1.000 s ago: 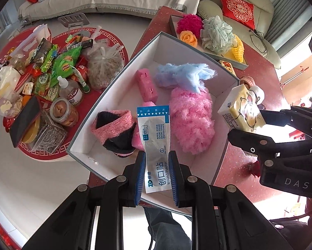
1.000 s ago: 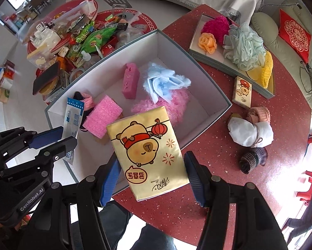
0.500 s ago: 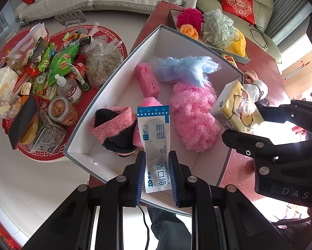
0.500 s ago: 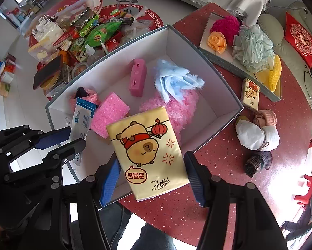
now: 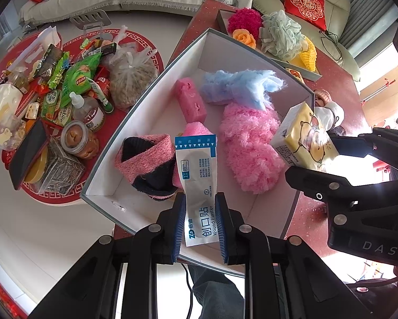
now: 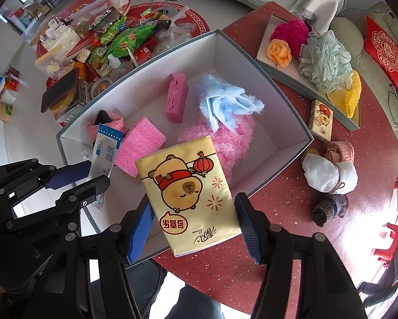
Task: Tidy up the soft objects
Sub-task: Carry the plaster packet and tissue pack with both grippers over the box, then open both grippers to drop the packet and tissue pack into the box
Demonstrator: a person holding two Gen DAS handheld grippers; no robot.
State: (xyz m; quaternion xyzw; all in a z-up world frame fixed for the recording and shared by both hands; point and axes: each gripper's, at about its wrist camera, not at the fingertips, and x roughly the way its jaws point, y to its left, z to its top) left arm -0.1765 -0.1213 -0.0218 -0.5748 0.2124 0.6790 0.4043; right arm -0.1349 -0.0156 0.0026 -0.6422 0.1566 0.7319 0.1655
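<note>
My left gripper (image 5: 199, 223) is shut on a white and blue wound plaster packet (image 5: 197, 186), held above the near corner of a white box (image 5: 135, 122). My right gripper (image 6: 193, 226) is shut on a yellow tissue pack (image 6: 188, 194) printed with a cartoon bear, held over the box's near right part. In the left wrist view the tissue pack (image 5: 302, 138) hangs at the box's right wall. Inside the box lie a pink sponge block (image 6: 176, 97), a flat pink sponge (image 6: 140, 143), a blue fluffy cloth (image 6: 225, 103), a pink fluffy piece (image 5: 249, 148) and a pink and black sock (image 5: 148, 162).
The box stands on a red table (image 6: 292, 207). A tray (image 6: 281, 71) holds a magenta pompom, an orange rose, a green bath puff and yellow knit. A second tissue pack (image 6: 321, 125), a white bundle (image 6: 329, 172) and dark knit (image 6: 329, 207) lie to the right. A low red table (image 5: 50, 93) of snacks stands left.
Both grippers have shifted slightly farther over the box with their loads. The tissue pack now hangs over the box's inside rather than its rim. Both grips are unchanged.
</note>
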